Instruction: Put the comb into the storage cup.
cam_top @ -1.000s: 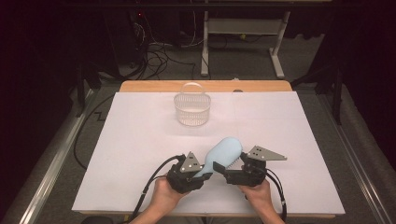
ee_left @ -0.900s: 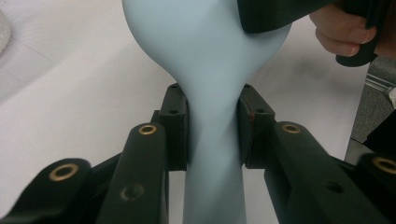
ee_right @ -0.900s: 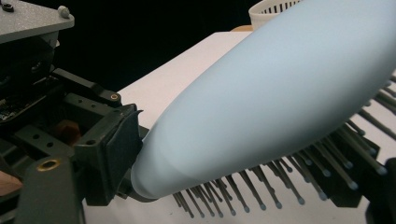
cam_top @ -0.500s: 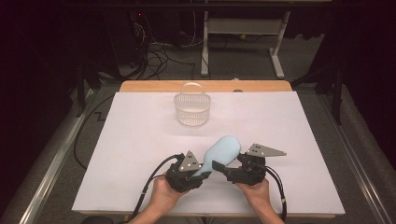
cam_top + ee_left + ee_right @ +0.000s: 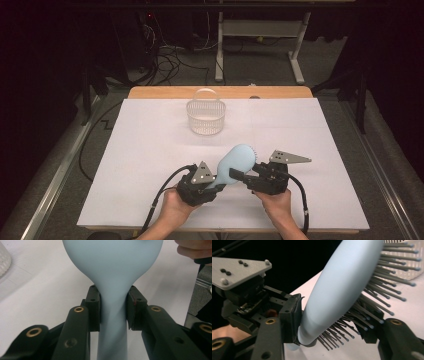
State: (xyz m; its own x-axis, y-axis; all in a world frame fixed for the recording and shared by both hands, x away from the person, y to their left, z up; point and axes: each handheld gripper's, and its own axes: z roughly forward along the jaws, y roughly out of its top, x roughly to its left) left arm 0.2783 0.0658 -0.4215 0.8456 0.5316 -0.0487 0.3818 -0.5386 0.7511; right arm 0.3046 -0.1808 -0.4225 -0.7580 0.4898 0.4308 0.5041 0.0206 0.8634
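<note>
A light blue hairbrush (image 5: 235,162) is held tilted above the white table near its front edge. My left gripper (image 5: 210,184) is shut on the brush's handle (image 5: 113,315), with both pads pressed on the narrow neck just below the head. My right gripper (image 5: 239,175) reaches in from the right and closes across the lower part of the brush head (image 5: 342,287). One of its pads lies against the smooth back, and the other sits among the bristles (image 5: 372,315).
A white lattice basket (image 5: 205,116) with a handle stands at the far middle of the table. The white sheet (image 5: 325,135) covers the tabletop, and a wooden strip (image 5: 220,92) shows at the back. Cables trail from both grippers over the front edge.
The right gripper has edged slightly left onto the brush head. The brush and the left gripper have barely moved.
</note>
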